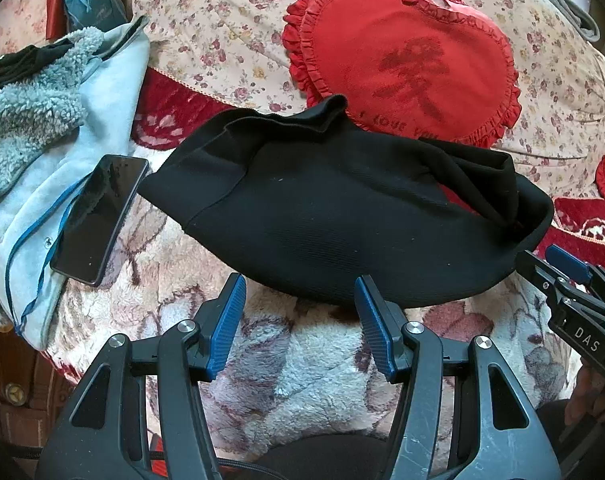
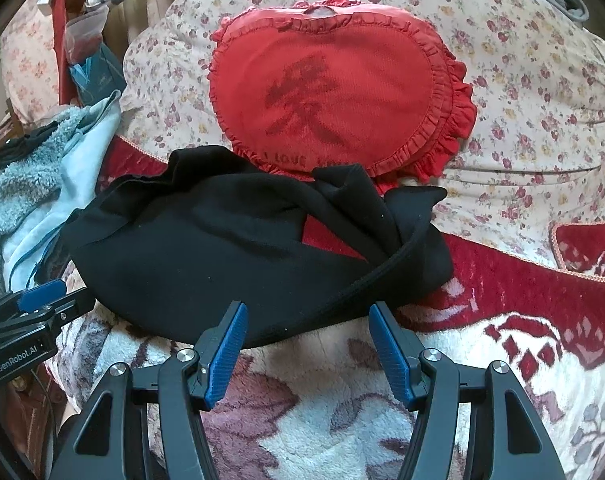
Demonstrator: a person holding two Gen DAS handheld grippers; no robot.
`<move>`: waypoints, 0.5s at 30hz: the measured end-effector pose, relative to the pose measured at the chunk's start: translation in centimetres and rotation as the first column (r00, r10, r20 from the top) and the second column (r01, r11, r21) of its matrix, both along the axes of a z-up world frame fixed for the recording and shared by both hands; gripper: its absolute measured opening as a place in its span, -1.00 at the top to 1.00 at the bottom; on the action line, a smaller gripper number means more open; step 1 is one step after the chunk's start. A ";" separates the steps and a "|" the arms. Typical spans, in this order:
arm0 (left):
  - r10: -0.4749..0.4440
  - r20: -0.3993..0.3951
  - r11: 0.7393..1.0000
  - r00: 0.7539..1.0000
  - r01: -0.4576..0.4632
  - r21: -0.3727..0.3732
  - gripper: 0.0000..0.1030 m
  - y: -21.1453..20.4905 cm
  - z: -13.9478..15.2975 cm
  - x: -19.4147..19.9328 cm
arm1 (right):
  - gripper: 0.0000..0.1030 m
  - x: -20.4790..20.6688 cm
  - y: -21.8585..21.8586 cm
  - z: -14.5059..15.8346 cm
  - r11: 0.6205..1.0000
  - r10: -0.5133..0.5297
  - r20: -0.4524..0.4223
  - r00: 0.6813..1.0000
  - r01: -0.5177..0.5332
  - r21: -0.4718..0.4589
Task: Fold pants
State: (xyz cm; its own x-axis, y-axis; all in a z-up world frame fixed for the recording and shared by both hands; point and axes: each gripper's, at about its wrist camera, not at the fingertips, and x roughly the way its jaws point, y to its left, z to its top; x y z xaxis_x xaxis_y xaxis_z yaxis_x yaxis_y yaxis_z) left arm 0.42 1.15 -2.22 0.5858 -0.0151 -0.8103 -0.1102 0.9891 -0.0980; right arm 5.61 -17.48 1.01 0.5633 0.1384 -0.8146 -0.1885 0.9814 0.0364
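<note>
The black pants (image 1: 322, 216) lie bunched and loosely folded on a fleecy floral blanket (image 1: 302, 360); they also show in the right wrist view (image 2: 206, 256). My left gripper (image 1: 300, 292) is open and empty, its blue pads just short of the pants' near edge. My right gripper (image 2: 306, 320) is open and empty, its tips at the near hem. The right gripper also shows at the right edge of the left wrist view (image 1: 570, 276), and the left gripper shows at the left edge of the right wrist view (image 2: 42, 300).
A red heart-shaped pillow (image 1: 402, 56) lies behind the pants against floral bedding (image 1: 222, 40). A black phone (image 1: 98, 216) rests on a light blue fleece garment (image 1: 42, 140) at the left. A red patterned blanket (image 2: 522, 288) lies at the right.
</note>
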 end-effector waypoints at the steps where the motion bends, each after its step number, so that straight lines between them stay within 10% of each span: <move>1: 0.003 -0.002 1.000 1.000 -0.003 -0.004 -0.10 0.1 0.0 0.0 | -0.18 0.0 -0.1 0.0 1.000 -0.003 -0.001 1.000 0.003 0.001; 15: 0.067 -0.023 0.996 0.997 -0.068 -0.052 -0.09 2.5 -0.6 0.4 | -0.18 0.9 -1.3 -0.6 0.998 -0.051 -0.036 0.998 0.051 0.021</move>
